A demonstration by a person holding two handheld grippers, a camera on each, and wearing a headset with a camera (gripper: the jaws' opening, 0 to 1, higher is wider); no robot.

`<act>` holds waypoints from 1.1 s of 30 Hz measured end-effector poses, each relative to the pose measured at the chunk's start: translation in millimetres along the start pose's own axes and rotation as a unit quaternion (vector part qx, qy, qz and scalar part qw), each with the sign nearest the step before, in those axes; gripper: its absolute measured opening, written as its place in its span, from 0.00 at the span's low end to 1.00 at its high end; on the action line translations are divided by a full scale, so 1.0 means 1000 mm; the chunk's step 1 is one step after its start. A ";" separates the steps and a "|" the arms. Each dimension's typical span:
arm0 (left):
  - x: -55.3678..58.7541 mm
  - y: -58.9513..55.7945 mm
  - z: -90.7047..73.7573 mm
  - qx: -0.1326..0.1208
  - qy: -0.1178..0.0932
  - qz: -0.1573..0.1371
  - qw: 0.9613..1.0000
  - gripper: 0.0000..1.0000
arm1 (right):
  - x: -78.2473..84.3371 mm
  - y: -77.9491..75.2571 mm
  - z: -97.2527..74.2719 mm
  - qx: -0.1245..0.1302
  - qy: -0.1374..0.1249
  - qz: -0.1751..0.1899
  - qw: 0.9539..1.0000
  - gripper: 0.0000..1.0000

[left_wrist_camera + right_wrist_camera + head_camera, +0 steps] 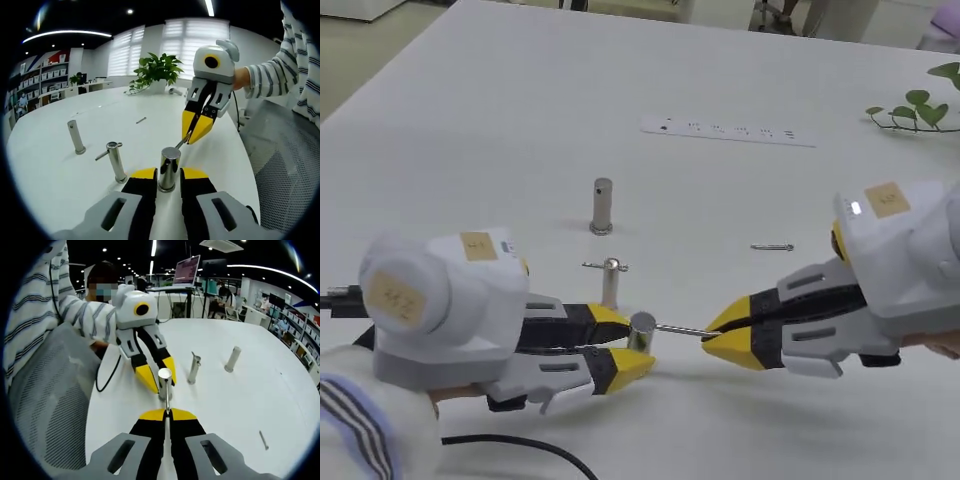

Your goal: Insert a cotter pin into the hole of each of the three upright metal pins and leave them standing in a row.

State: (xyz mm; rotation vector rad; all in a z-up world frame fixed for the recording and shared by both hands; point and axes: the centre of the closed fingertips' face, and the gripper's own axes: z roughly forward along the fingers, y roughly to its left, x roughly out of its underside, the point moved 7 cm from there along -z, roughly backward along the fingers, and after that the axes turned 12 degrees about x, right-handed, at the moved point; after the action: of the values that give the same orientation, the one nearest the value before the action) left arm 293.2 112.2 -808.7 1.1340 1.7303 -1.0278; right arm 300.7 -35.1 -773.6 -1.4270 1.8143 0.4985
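- The nearest metal pin [641, 332] is held upright on the white table [500, 120], pinched at its base between the left gripper's [638, 342] jaws.
- A cotter pin [680, 328] is clamped in the right gripper's [712, 335] pressed-together tips, its free end at that pin's head (whether it has entered cannot be told).
- Just behind, the middle pin [611, 290] is crossed by a fitted cotter pin [605, 266]; the far pin [602, 205] is bare.
- A spare cotter pin [772, 247] is laid to the right, with a power strip [728, 130] beyond.
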 end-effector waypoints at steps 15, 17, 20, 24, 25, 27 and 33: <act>0.003 0.002 0.000 0.003 0.019 0.000 1.000 0.12 | -0.008 0.001 0.005 -0.007 0.000 -0.029 1.000 0.03; 0.003 0.002 0.000 0.004 0.022 0.008 1.000 0.12 | -0.009 0.001 0.008 -0.006 0.001 -0.034 0.999 0.03; 0.003 0.002 0.000 0.004 0.022 0.008 1.000 0.12 | -0.008 0.001 0.009 -0.006 0.003 -0.027 1.000 0.04; 0.003 0.001 0.000 0.002 0.022 0.008 1.000 0.11 | -0.008 0.002 0.011 -0.007 0.002 -0.023 1.000 0.04; 0.003 0.001 0.000 0.002 0.022 0.009 1.000 0.11 | -0.009 0.003 0.012 -0.008 -0.001 -0.022 1.000 0.04; 0.003 0.001 0.001 0.001 0.023 0.009 1.000 0.11 | -0.010 0.003 0.015 -0.009 -0.003 -0.022 1.000 0.04; 0.003 0.000 0.001 0.001 0.024 0.009 1.000 0.11 | -0.015 0.006 0.021 -0.012 -0.010 -0.018 1.000 0.04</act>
State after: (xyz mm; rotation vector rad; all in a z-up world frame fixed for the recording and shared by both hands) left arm 292.4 112.0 -811.9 1.1809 1.7541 -0.9997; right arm 303.1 -8.4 -776.5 -1.4628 1.7687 0.5160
